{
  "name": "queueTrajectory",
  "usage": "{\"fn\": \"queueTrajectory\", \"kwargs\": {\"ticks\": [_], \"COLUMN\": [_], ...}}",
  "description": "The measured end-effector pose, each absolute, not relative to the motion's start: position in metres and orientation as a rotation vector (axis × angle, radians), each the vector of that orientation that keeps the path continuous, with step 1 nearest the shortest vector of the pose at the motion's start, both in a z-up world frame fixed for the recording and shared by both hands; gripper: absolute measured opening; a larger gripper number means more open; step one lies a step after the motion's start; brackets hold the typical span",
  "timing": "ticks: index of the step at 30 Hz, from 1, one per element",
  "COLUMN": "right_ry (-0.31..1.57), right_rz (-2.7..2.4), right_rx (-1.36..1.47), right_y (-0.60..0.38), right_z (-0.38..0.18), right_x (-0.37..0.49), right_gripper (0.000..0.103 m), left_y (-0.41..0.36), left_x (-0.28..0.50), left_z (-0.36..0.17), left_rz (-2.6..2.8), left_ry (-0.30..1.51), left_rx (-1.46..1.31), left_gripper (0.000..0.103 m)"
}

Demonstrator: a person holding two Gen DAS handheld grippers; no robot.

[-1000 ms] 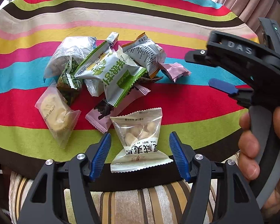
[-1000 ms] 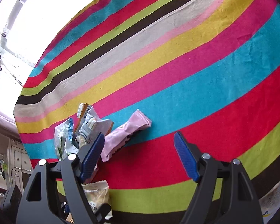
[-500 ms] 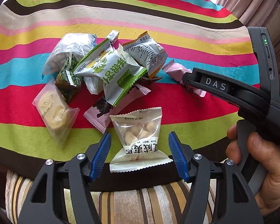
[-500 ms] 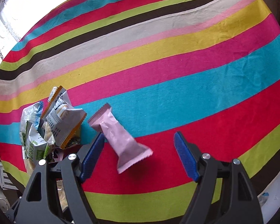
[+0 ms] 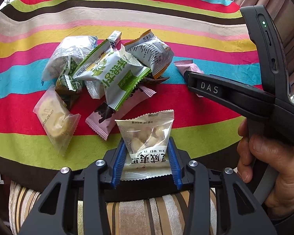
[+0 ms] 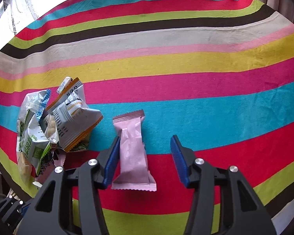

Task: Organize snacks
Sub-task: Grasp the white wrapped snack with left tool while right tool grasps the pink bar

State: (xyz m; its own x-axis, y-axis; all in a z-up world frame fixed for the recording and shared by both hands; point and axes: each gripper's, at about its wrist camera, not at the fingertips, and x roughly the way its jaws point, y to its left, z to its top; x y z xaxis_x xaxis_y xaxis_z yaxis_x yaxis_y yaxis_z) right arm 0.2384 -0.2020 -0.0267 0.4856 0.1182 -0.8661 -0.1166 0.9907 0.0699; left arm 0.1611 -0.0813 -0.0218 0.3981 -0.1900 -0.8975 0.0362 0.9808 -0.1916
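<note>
left gripper (image 5: pixel 146 161) newly around nut packet (image 5: pixel 147 139)

A clear packet of pale nuts (image 5: pixel 147 137) with a white printed end sits between the blue pads of the left tongs (image 5: pixel 146 159), which press on both of its sides. Just beyond it lies a heap of snacks (image 5: pixel 107 72): a green-and-white pack on top, a grey pack with orange edges, a clear bag with a pale biscuit and a pink wrapper with dark print. A plain pink bar (image 6: pixel 133 152) lies lengthwise between the pads of the right tongs (image 6: pixel 145 160), against the left pad and apart from the right one.
</note>
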Motion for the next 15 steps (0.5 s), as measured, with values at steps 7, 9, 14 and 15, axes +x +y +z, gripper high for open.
{"fn": "queueTrajectory", "kwargs": {"ticks": [7,9,14,15], "right_ry": [1.041,1.038,1.026,1.019], "right_rz": [0.140,0.151,0.172,0.178], "right_rx": [-0.007,0.006,0.063,0.080], "right_y": [-0.207,-0.212,-0.226,-0.230], "right_z": [-0.026,-0.026,-0.020,-0.017], "right_x": [0.232,0.229,0.220,0.217], "right_gripper": [0.024,0.022,0.021,0.021], "left_y": [-0.085,-0.085,-0.086,-0.088], "left_x": [0.164,0.166,0.166,0.161], "left_z": [-0.016,-0.013,-0.005,-0.002], "left_rz": [-0.140,-0.138,-0.133,-0.131], "left_ry": [1.129,1.117,1.096,1.090], "left_rx": [-0.140,-0.138,-0.130,-0.127], "left_gripper": [0.030,0.029,0.029,0.029]}}
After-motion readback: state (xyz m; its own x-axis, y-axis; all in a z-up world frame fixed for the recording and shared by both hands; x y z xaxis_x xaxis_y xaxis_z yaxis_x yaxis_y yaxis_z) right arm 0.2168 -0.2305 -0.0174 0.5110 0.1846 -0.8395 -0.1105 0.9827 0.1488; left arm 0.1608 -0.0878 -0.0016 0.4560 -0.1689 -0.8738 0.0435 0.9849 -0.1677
